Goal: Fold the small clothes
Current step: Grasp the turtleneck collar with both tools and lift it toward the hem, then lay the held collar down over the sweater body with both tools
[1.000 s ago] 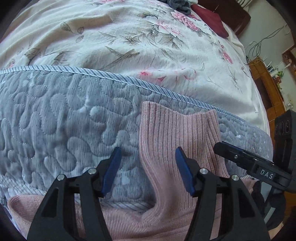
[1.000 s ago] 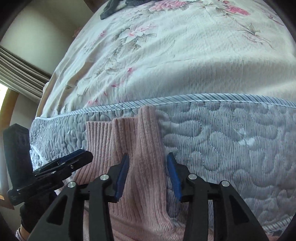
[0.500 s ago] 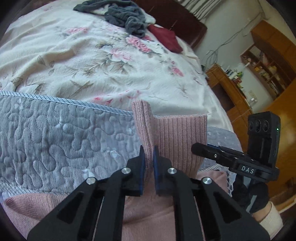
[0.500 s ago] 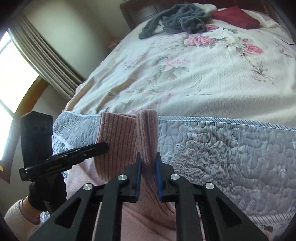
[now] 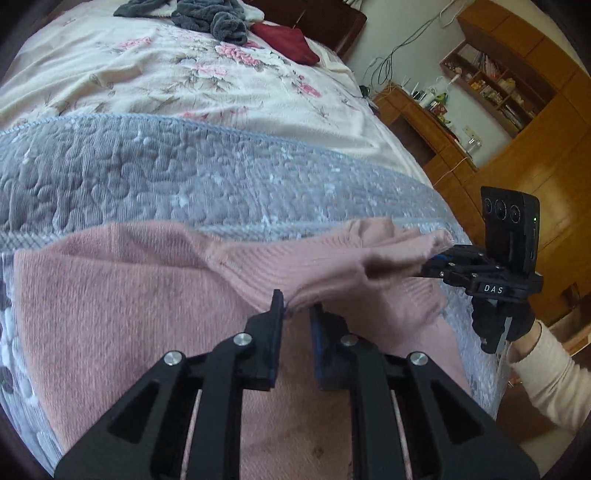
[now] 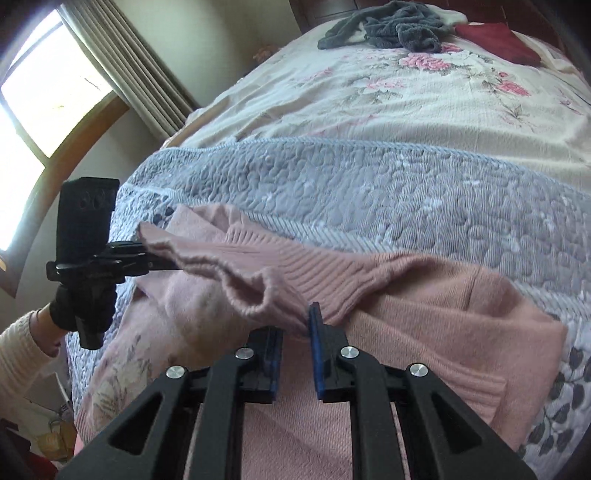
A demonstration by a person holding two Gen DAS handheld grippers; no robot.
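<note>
A pink knit sweater [image 5: 110,295] lies on a grey quilted blanket [image 5: 184,177] at the near end of a bed. Its ribbed edge [image 5: 332,258] is lifted off the blanket and stretched between both grippers, over the sweater's body. My left gripper [image 5: 297,312] is shut on one end of that ribbed edge. My right gripper [image 6: 295,325] is shut on the other end of the ribbed edge [image 6: 295,273]. Each wrist view also shows the other gripper: the right gripper [image 5: 432,260] at the right, the left gripper [image 6: 155,258] at the left.
Beyond the grey blanket [image 6: 369,184] spreads a floral bedspread [image 5: 147,74], with a grey garment heap [image 5: 214,18] and a dark red cloth [image 5: 288,40] at the far end. Wooden shelves [image 5: 517,110] stand right of the bed, a curtained window [image 6: 37,92] left. Gloved hand [image 5: 498,321] holds the right gripper.
Both grippers went from open around the ribbed edge to shut on it. They then lifted it and drew it back toward me over the sweater's body.
</note>
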